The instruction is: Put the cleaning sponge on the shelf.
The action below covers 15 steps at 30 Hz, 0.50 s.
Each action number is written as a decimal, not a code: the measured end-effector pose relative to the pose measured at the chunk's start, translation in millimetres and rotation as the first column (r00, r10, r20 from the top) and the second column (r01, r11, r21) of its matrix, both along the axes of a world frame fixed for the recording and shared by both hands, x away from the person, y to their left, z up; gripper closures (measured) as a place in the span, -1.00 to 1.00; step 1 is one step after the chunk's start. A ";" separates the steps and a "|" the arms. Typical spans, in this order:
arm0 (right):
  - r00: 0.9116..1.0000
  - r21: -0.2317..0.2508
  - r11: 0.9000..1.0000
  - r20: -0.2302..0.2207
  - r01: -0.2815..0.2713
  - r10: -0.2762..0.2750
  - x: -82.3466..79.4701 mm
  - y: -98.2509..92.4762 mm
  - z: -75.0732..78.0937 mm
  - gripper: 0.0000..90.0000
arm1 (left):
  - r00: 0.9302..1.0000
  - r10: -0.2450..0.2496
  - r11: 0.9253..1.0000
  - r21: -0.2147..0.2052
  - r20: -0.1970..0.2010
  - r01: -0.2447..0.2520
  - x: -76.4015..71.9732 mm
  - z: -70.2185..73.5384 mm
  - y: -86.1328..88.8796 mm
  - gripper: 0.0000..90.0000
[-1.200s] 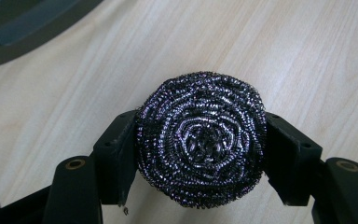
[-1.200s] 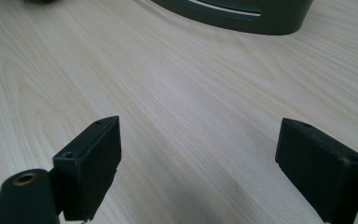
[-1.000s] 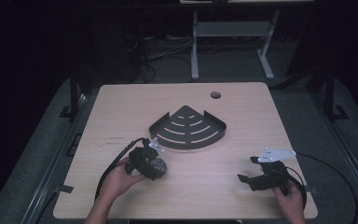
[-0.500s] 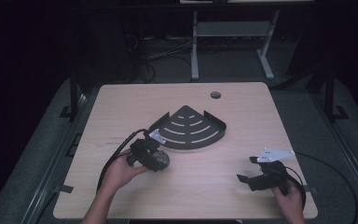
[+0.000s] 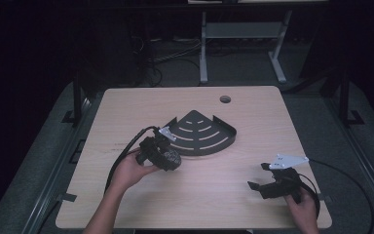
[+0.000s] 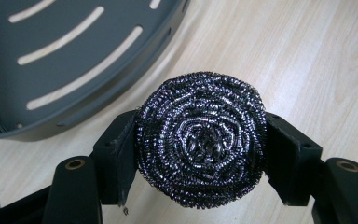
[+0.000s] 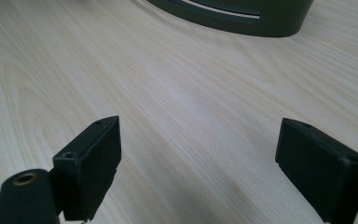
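Left gripper (image 6: 200, 154) pinches scourer (image 6: 201, 142) across its middle, probably light, springy, grippy; right gripper (image 7: 198, 163) gapes empty.

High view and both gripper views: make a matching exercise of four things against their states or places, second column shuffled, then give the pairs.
Things:
1. round steel-wool scouring pad
2. dark grey fan-shaped slotted tray
3. right gripper
4. small round hole in the light wooden table

States or places:
A. open, holds nothing
B. near the table's far edge
C. clamped between the left gripper's jaws
D. lies on the table beside the left gripper

Pairs: 1-C, 2-D, 3-A, 4-B
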State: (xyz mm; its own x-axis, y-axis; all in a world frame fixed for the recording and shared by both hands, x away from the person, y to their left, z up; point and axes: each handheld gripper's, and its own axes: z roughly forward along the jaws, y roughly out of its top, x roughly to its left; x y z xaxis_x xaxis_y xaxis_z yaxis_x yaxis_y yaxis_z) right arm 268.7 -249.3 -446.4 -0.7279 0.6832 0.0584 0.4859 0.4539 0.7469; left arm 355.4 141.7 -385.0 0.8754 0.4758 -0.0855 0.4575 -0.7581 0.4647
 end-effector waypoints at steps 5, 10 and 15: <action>1.000 0.001 1.000 0.002 0.000 0.000 0.3 0.5 0.0 -0.69 | 1.000 -0.002 1.000 0.003 0.007 0.002 5.9 4.7 -4.0 -0.26; 1.000 0.004 1.000 -0.004 -0.004 0.004 0.3 1.2 0.0 -0.69 | 1.000 -0.004 1.000 0.001 0.009 0.004 11.7 8.9 -7.8 -0.26; 1.000 0.002 1.000 -0.002 -0.005 0.005 0.1 1.2 0.1 -0.69 | 1.000 -0.008 1.000 0.004 0.008 0.007 16.8 11.0 -11.8 -0.26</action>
